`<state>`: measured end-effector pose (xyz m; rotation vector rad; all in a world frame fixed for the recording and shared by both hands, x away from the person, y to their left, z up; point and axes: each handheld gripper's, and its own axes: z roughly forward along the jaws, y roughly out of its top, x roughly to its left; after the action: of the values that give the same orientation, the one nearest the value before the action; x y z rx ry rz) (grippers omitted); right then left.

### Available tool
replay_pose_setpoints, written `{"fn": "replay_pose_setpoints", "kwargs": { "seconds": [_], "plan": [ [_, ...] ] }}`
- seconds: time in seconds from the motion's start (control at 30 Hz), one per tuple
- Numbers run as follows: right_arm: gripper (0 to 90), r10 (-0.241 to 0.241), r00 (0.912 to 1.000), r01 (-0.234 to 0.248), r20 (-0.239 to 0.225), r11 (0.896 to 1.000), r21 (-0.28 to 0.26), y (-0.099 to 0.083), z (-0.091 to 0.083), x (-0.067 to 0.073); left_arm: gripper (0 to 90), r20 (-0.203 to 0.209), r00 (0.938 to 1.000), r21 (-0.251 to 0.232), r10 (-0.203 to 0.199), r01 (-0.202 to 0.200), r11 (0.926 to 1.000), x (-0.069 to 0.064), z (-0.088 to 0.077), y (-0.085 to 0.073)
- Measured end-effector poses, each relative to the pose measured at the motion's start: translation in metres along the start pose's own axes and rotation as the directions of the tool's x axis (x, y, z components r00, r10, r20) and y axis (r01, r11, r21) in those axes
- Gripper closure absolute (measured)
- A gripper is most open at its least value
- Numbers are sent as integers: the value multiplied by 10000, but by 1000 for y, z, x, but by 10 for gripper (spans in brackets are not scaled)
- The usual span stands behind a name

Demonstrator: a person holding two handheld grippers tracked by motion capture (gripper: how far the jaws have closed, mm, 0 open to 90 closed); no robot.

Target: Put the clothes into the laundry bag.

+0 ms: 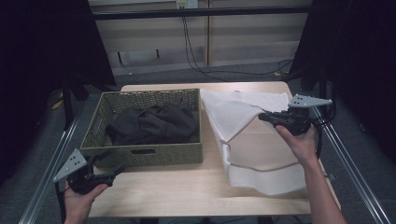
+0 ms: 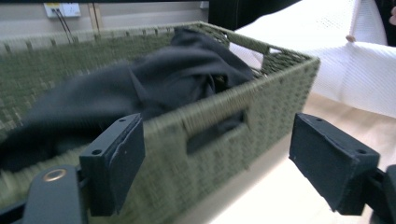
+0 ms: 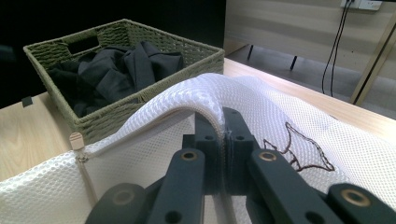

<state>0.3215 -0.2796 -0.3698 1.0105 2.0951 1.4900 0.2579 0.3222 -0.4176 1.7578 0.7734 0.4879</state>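
Observation:
A green woven basket point(image 1: 140, 155) on the left of the wooden table point(image 1: 187, 191) holds a crumpled dark garment point(image 1: 152, 123). Just right of it lies a white mesh bag point(image 1: 252, 154), its upper edge lifted. My right gripper point(image 1: 262, 116) is shut on that raised edge; in the right gripper view the mesh bag point(image 3: 289, 112) drapes over the closed right gripper point(image 3: 224, 135). My left gripper point(image 1: 119, 170) hovers at the basket's front left corner, open and holding nothing. In the left gripper view the left gripper point(image 2: 217, 154) frames the basket point(image 2: 280, 93) wall, with the garment point(image 2: 140, 88) behind.
Bare table runs along the front edge below the basket and bag. Metal rails point(image 1: 46, 172) flank the table on both sides. Black curtains and trailing cables point(image 1: 196, 60) stand behind the table's far edge.

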Motion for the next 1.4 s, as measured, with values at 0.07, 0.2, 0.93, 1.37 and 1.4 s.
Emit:
{"fn": "replay_pose_setpoints", "kwargs": {
  "seconds": [0.07,0.2,0.93,1.37,1.4],
  "plan": [
    [869,-11,10000,12,-31,10000,58,-1,1,1,165,437,9990,241,15,-25,9997,6,5,14],
    [867,28,10000,-26,-94,9999,134,-3,4,0,158,487,9987,472,134,-157,9988,14,17,28],
    [860,66,9998,-61,-184,9996,284,-6,8,-1,171,954,9883,900,1189,-1275,9877,60,100,88],
    [853,84,9999,-80,-129,9993,364,-7,12,-2,110,2281,9690,2200,949,-1463,9645,63,148,74],
    [853,113,9998,-108,-139,9992,383,-8,12,-3,108,2334,9664,2308,1075,-1624,9594,62,150,73]
  ]
}}
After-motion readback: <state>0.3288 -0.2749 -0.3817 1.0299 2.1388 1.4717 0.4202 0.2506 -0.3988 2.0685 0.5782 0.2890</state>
